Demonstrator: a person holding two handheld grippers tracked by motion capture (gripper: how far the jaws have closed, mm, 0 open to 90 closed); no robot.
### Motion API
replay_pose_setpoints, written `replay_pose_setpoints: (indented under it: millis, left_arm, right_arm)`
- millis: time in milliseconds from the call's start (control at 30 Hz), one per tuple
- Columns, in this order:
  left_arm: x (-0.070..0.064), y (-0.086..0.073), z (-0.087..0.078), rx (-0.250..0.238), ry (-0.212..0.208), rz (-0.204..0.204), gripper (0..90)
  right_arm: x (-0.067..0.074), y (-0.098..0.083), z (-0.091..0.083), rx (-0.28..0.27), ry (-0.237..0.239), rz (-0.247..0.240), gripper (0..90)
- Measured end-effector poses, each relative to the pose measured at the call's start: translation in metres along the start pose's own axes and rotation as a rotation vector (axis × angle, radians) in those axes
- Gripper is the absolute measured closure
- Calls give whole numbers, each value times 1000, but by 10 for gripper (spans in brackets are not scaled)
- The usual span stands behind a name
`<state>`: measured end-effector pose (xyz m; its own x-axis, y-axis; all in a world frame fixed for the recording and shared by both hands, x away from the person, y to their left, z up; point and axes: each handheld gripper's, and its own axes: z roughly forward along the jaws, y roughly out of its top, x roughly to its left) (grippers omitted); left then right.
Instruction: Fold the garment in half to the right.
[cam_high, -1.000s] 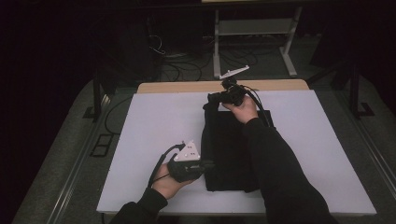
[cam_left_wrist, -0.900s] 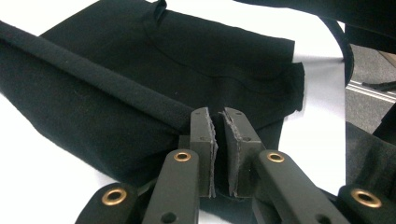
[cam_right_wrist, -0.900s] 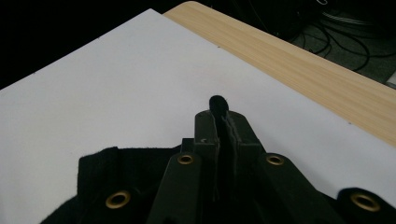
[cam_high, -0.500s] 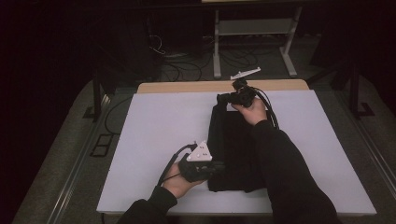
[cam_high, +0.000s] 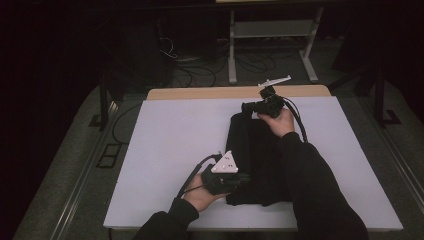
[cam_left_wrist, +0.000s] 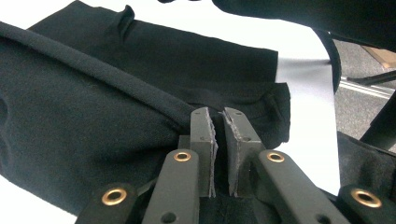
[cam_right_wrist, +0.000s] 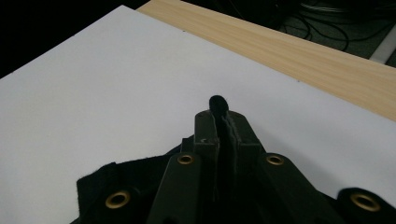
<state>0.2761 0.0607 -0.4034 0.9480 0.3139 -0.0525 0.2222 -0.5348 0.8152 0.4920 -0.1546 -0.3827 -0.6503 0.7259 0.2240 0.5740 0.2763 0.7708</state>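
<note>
Both grippers have carried the black garment (cam_high: 260, 160) rightward across the white table (cam_high: 165, 145), left gripper (cam_high: 242, 181) and right gripper (cam_high: 246, 106) each pinching an edge, its long axis running near-to-far.

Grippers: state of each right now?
Left gripper: shut on the black garment, pinching its near edge.
Right gripper: shut on the black garment, a fold of cloth between its jaws at the far edge.

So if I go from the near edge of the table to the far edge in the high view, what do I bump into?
Left tool clamped on the black cloth's near end → black cloth → right tool pinching its far end → wooden strip at the table's far edge.
</note>
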Motion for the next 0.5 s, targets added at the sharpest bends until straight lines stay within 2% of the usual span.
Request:
replay_pose_setpoints:
  millis: [500]
  left_arm:
    - [-5, 12, 26, 8, -47, 22, 813]
  right_arm:
    - [-16, -15, -11, 3, -26, 24, 825]
